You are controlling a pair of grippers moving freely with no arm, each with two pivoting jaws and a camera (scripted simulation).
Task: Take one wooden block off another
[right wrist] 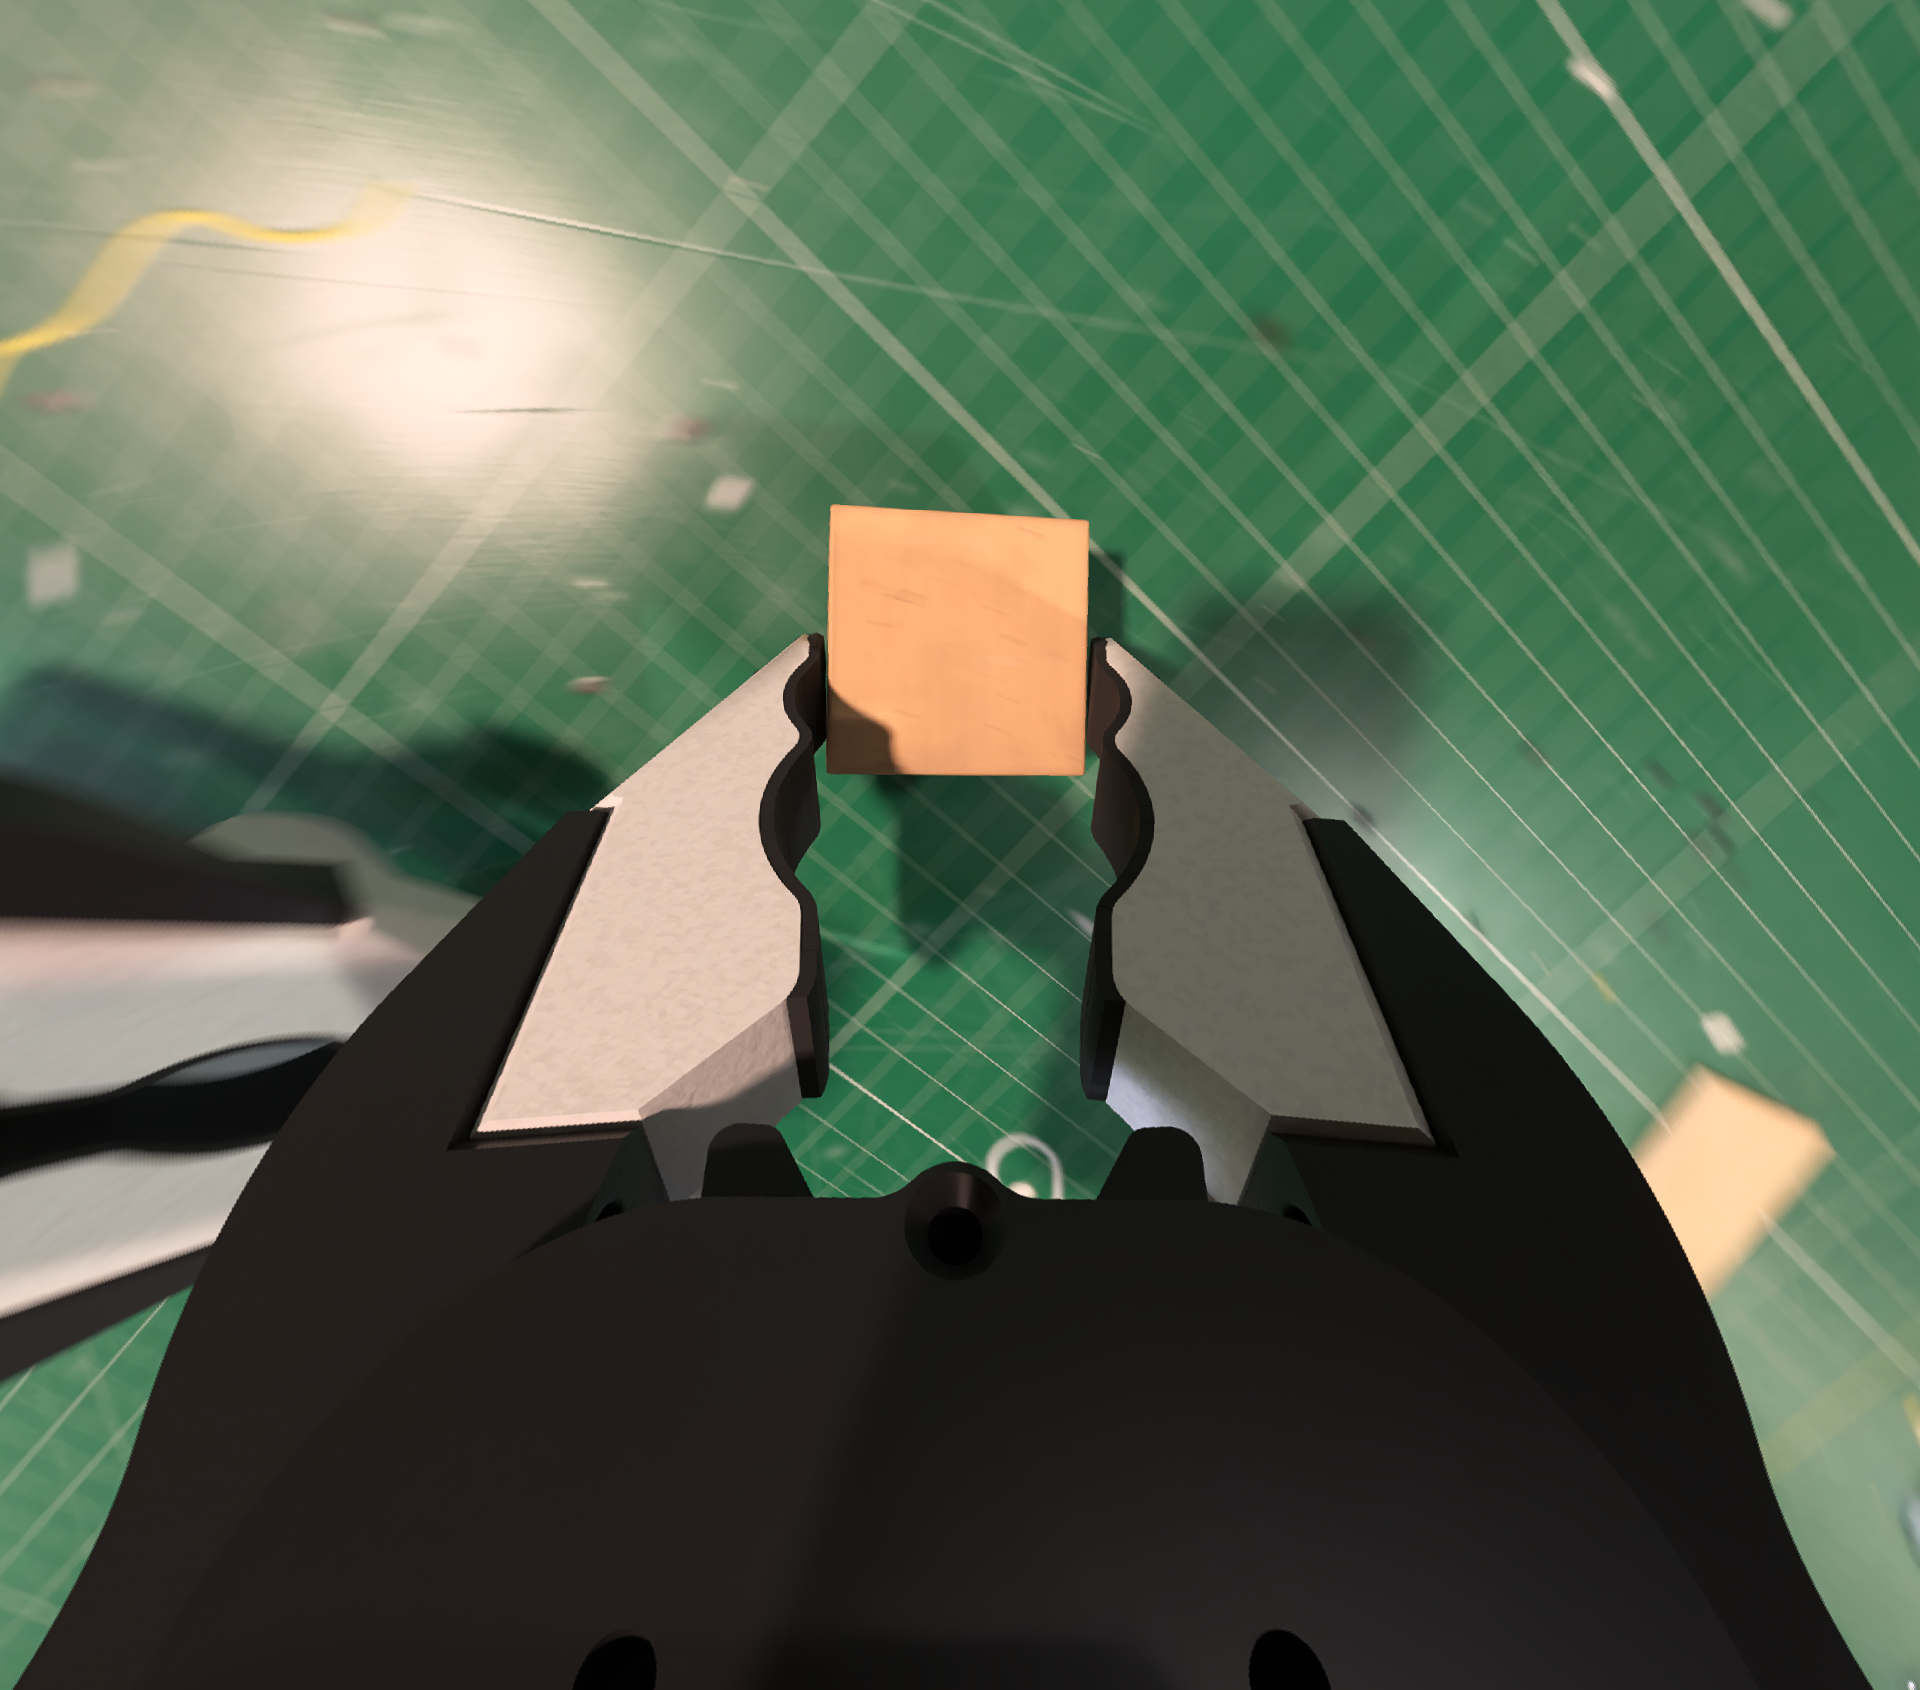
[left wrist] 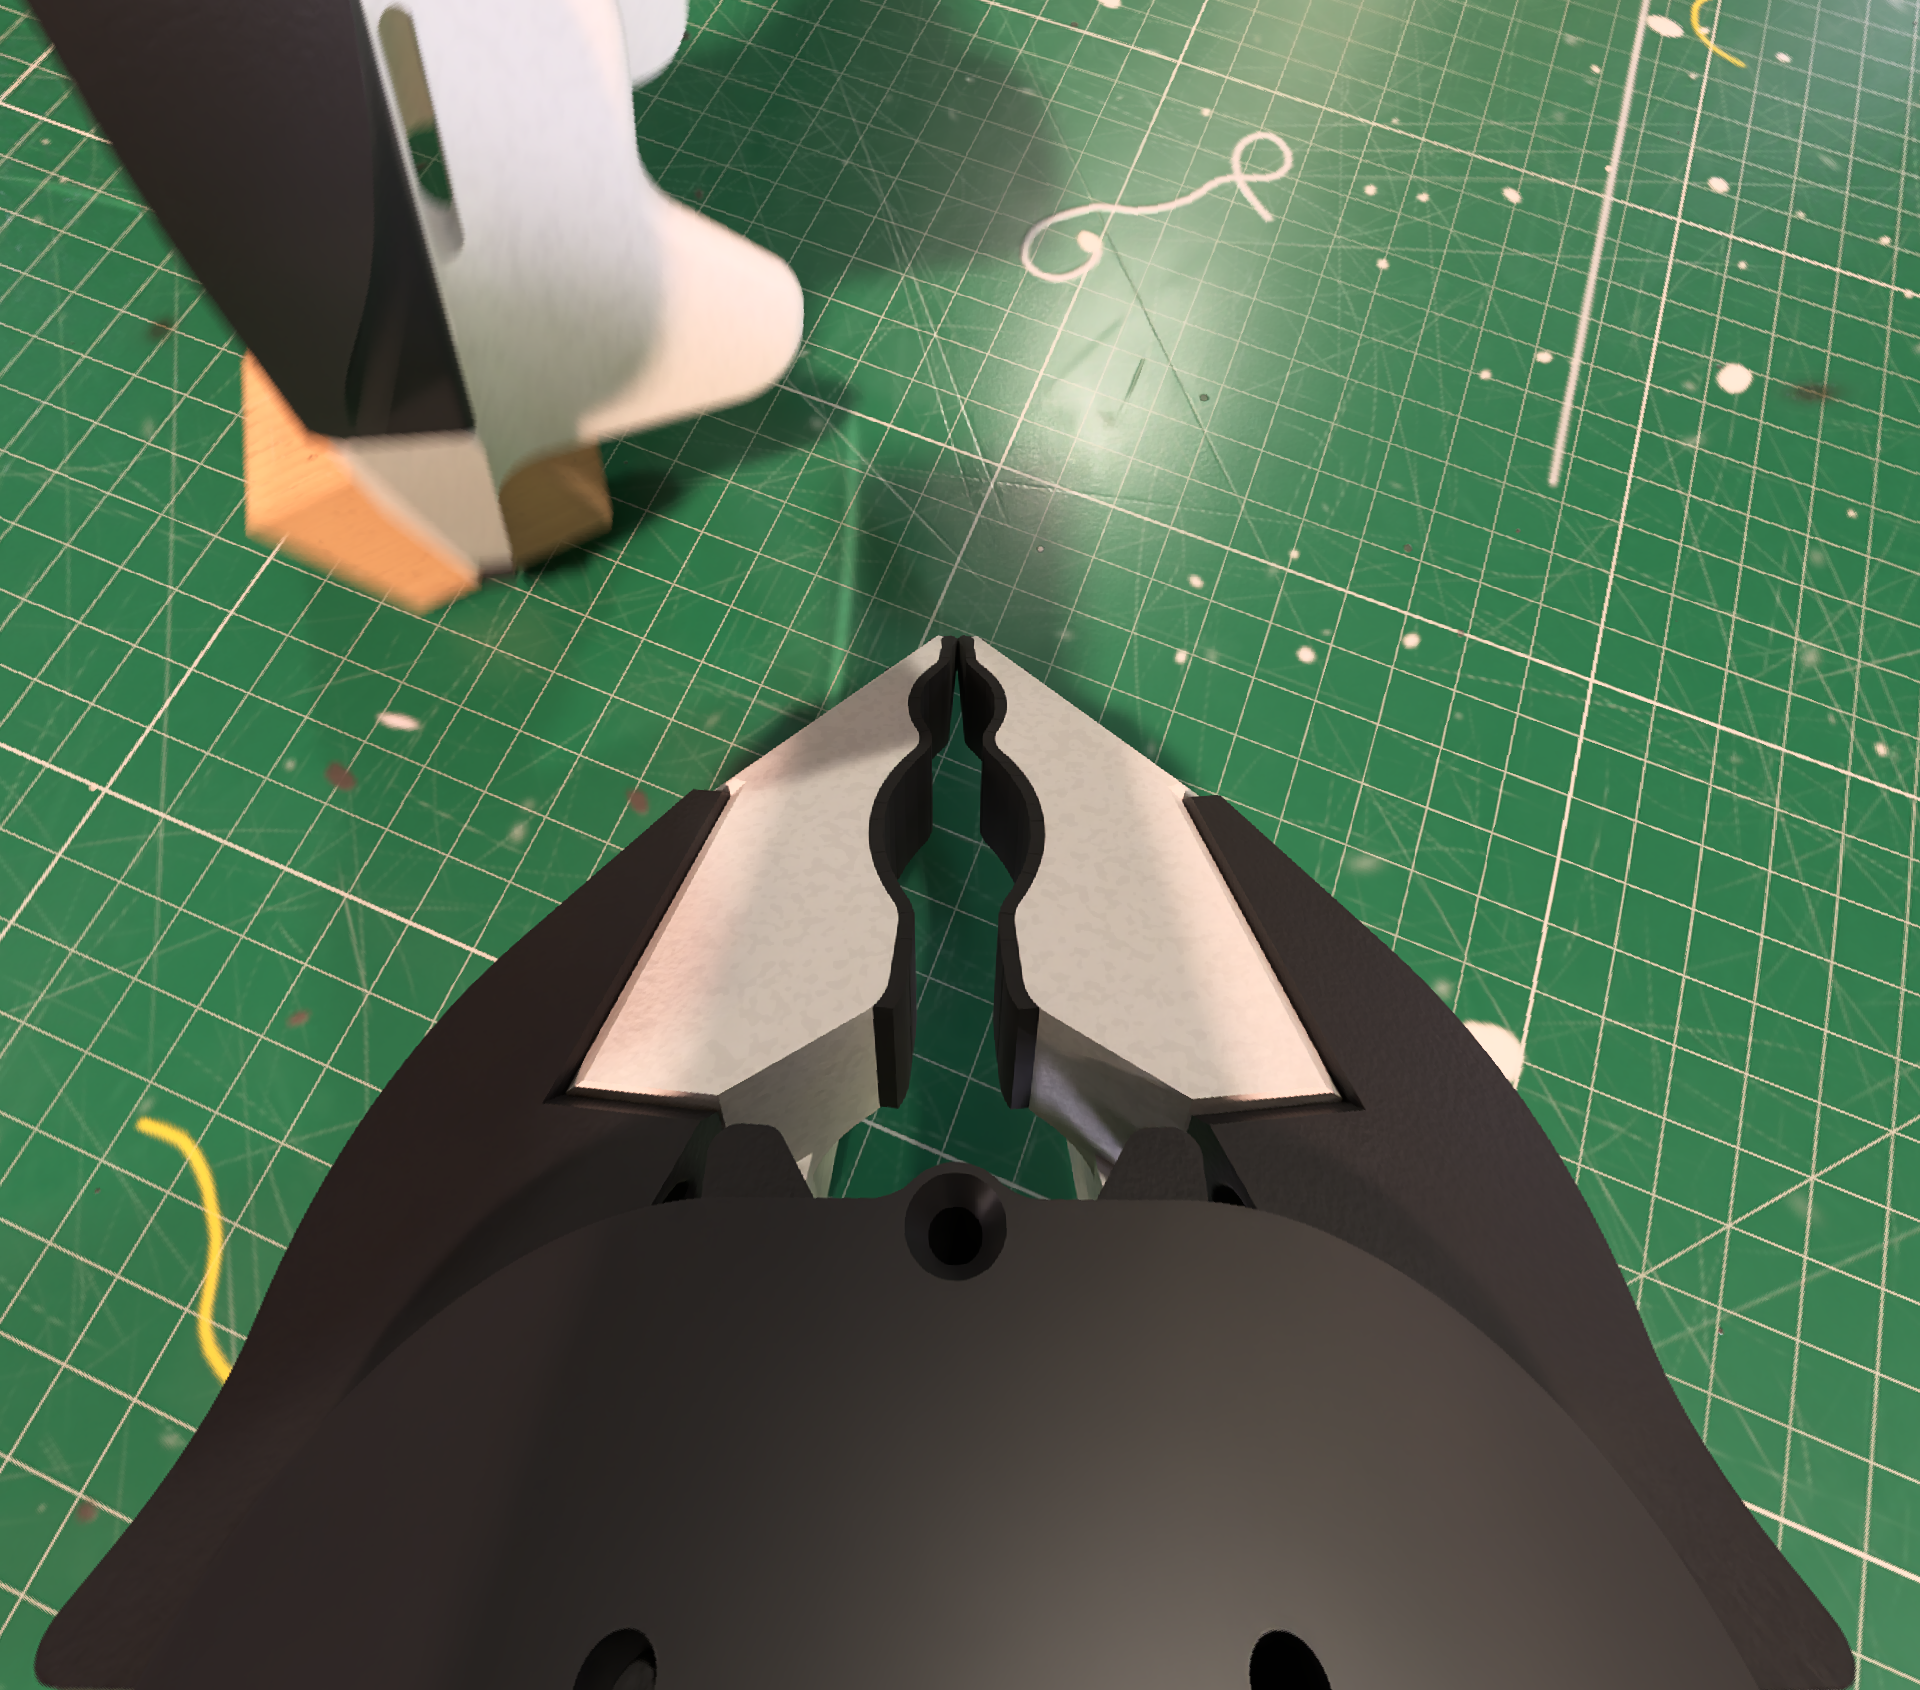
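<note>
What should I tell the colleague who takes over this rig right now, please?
Left gripper: shut, empty, over the green cutting mat.
Right gripper: shut on a wooden block at its fingertips; whether the block touches the mat is unclear.
Second wooden block: lies flat on the mat, apart from the held one.
Done: the blocks are separated.
Left: probably set the held block down and release.
</note>
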